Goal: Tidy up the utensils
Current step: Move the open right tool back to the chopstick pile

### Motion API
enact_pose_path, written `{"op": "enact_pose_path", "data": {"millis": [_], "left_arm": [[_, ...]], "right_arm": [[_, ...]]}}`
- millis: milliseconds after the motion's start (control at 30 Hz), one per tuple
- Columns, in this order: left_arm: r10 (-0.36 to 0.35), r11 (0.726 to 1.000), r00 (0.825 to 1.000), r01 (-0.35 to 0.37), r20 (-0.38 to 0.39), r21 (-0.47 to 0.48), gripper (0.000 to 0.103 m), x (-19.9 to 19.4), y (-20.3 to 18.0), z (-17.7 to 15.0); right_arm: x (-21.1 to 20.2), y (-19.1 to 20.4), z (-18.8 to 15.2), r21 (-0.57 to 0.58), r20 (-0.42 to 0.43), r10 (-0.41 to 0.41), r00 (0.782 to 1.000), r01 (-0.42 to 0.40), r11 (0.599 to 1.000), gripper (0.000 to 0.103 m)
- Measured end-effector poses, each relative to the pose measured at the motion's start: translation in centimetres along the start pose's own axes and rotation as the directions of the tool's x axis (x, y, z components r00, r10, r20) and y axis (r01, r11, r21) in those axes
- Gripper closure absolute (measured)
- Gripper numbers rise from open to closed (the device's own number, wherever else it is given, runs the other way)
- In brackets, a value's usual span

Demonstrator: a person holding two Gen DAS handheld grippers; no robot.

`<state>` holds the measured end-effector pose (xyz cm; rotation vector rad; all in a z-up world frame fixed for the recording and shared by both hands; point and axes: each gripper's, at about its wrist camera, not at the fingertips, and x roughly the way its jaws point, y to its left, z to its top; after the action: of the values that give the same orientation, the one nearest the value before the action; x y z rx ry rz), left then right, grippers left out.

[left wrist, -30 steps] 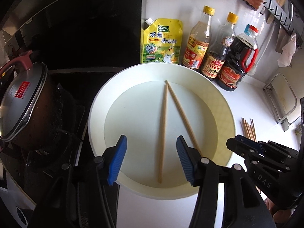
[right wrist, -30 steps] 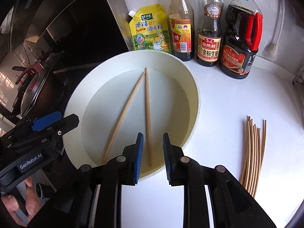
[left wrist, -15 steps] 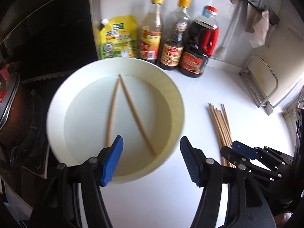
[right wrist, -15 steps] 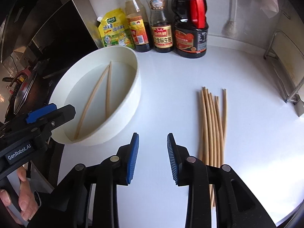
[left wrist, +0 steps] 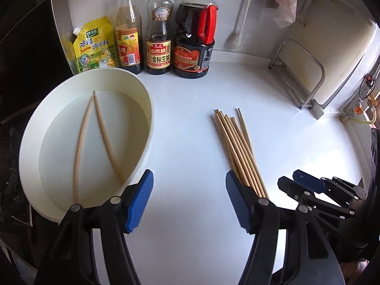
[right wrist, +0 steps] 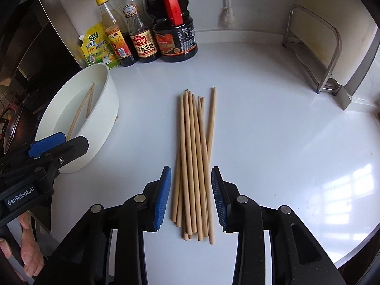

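A bundle of several wooden chopsticks [right wrist: 194, 156] lies on the white counter; it also shows in the left wrist view [left wrist: 239, 147]. My right gripper [right wrist: 191, 198] is open and empty, its jaws standing on either side of the bundle's near part, above it. A round white basin [left wrist: 146, 109] at the left holds two chopsticks [left wrist: 95, 137] in a V; it also shows in the right wrist view [right wrist: 104, 109]. My left gripper [left wrist: 188, 200] is wide open and empty over bare counter between basin and bundle.
A yellow seasoning pouch [left wrist: 95, 47], two sauce bottles [left wrist: 158, 42] and a dark soy jug [left wrist: 194, 45] stand along the back wall. A metal rack [left wrist: 299, 76] stands at the right. A pot on the stove [right wrist: 11, 123] is at the far left.
Both grippers have swung right, away from the basin. The right gripper has come over the chopstick bundle and opened wider. The left gripper has also opened wider.
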<state>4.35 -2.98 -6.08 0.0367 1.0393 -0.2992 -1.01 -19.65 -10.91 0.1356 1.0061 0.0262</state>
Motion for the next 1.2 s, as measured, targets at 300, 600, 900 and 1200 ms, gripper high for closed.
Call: {"op": "enact_pose_path", "data": {"millis": [300,600,900,1200], "left_arm": [[-0.006,1.000,0.999,0.006,-0.037,0.011,0.041,2.1,-2.6,-0.7],[-0.004,1.000,0.999,0.004,-0.052,0.006,0.036,3.6,-4.2,-1.2],[-0.001,1.000,0.997,0.001,-0.075,-0.002,0.035,5.3,-4.9,-1.7],[0.009,1.000,0.996,-0.011,-0.084,-0.020,0.035,6.3,-4.7,-2.1]], "right_arm": [[1.0,-3.5,-0.9,0.020,-0.026,-0.028,0.999,0.028,0.999,0.061],[2.2,-6.1,-1.3,0.024,-0.043,-0.039,0.998,0.040,0.999,0.056],[3.4,-6.9,-1.2,0.020,-0.056,-0.027,0.998,0.029,0.999,0.053],[4.8,-6.6,-0.8,0.003,-0.067,-0.007,0.998,0.007,1.000,0.053]]}}
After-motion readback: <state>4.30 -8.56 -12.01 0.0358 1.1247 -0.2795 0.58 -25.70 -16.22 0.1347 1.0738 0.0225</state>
